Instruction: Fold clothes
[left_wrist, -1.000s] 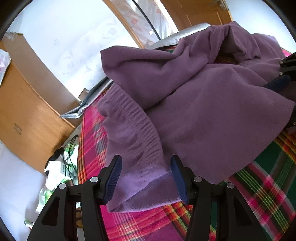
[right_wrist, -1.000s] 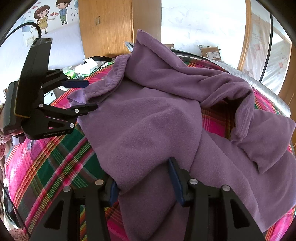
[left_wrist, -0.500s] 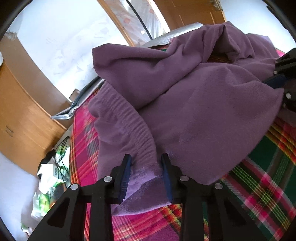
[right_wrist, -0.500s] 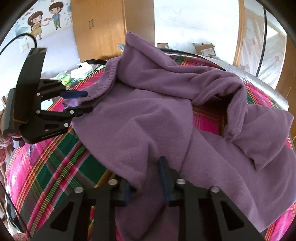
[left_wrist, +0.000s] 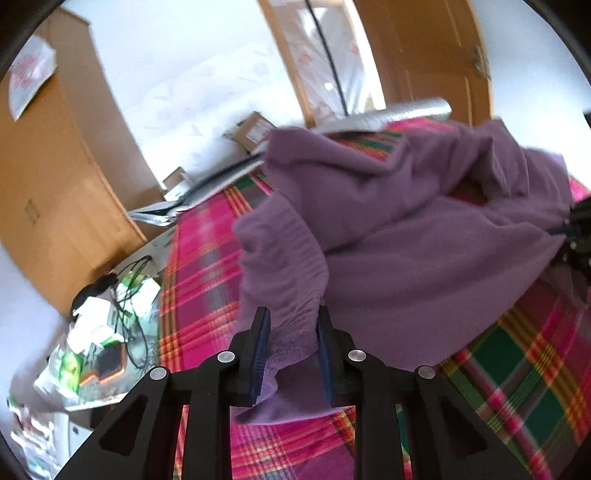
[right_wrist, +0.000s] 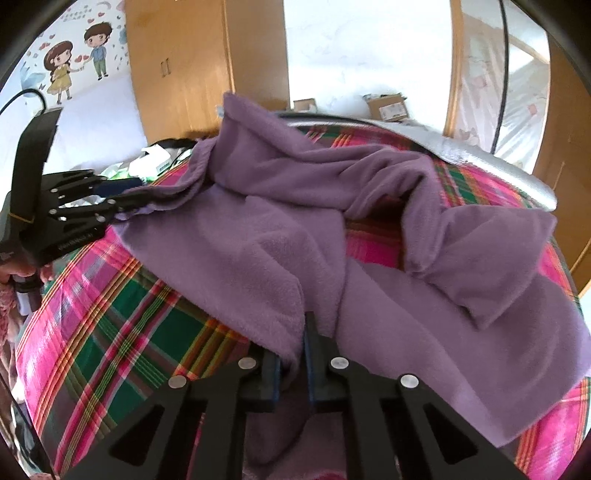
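Note:
A purple fleece garment (left_wrist: 406, 251) (right_wrist: 295, 229) lies crumpled on a plaid bed cover (left_wrist: 517, 369) (right_wrist: 110, 332). My left gripper (left_wrist: 293, 321) is closing, and its pads pinch the gathered elastic waistband corner, which hangs lifted off the cover. The right wrist view shows the left gripper (right_wrist: 122, 195) at the far left, gripping that same corner. My right gripper (right_wrist: 293, 350) is also closing, with a fold of the garment's near edge squeezed between its pads. The right gripper (left_wrist: 576, 236) barely shows at the right edge of the left wrist view.
Wooden wardrobes (right_wrist: 192, 74) stand behind the bed. A cluttered surface with boxes and cables (left_wrist: 103, 332) lies beside the bed's left edge. A silver mat (right_wrist: 480, 155) borders the far side, with cardboard boxes (right_wrist: 388, 105) beyond. A hand (right_wrist: 22, 273) holds the left gripper.
Both grippers' jaws have narrowed from wide apart onto the fabric. The left one has risen and rolled, lifting the waistband corner; the right one has pinched the near edge.

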